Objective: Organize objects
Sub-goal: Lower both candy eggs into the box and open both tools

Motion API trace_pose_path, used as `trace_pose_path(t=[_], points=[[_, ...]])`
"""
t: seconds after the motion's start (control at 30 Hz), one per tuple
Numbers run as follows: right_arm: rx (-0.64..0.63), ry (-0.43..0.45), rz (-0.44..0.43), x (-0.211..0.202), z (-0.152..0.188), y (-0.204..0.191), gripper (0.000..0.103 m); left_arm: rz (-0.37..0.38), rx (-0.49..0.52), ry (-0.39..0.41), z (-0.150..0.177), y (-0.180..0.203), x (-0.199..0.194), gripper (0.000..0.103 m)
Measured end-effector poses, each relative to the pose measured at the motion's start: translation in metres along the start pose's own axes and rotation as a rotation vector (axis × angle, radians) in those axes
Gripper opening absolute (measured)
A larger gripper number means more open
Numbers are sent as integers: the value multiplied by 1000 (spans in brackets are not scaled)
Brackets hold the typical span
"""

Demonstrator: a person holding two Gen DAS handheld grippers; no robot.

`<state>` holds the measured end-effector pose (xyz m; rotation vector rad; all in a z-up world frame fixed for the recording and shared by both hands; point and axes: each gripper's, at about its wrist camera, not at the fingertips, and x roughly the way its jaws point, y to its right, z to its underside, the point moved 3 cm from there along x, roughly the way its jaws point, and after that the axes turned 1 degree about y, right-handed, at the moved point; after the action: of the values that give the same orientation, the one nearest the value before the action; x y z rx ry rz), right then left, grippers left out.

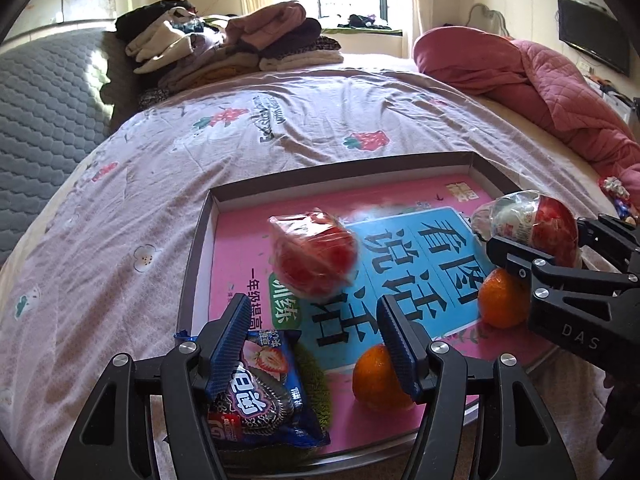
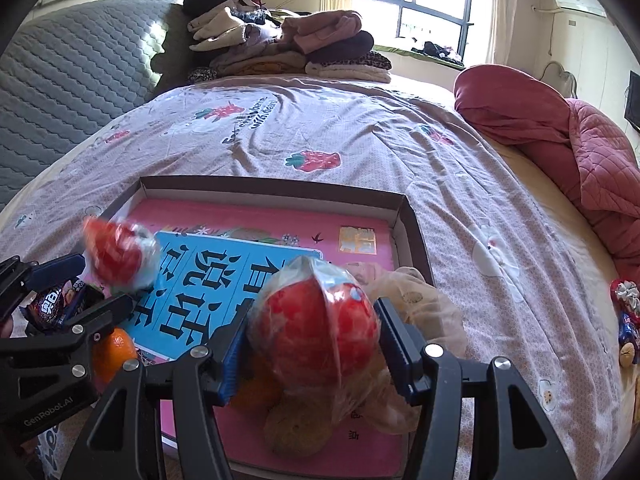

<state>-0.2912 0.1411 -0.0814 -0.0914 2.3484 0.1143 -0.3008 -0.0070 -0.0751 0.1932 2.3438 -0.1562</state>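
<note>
Right gripper (image 2: 312, 344) pinching wrapped apple (image 2: 320, 328) – lower gently into tray (image 2: 412, 216) (bag slippery); left gripper (image 1: 312, 344) jaws spread, empty.

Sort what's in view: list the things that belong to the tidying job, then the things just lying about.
Job:
shallow box
wrapped apple in right gripper
blurred wrapped apple
two oranges
snack packet
left gripper, open

Lying about:
folded clothes
red quilt
TV
</note>
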Motion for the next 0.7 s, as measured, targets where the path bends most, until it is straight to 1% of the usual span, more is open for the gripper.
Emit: trace_pose_path(t=[0.47, 0.7], points=[[8, -13, 4, -9, 1, 2, 60, -9, -12, 9, -2, -1, -11, 67], [19, -14, -18, -15, 2, 3, 62, -5, -6, 18, -2, 2, -19, 67]])
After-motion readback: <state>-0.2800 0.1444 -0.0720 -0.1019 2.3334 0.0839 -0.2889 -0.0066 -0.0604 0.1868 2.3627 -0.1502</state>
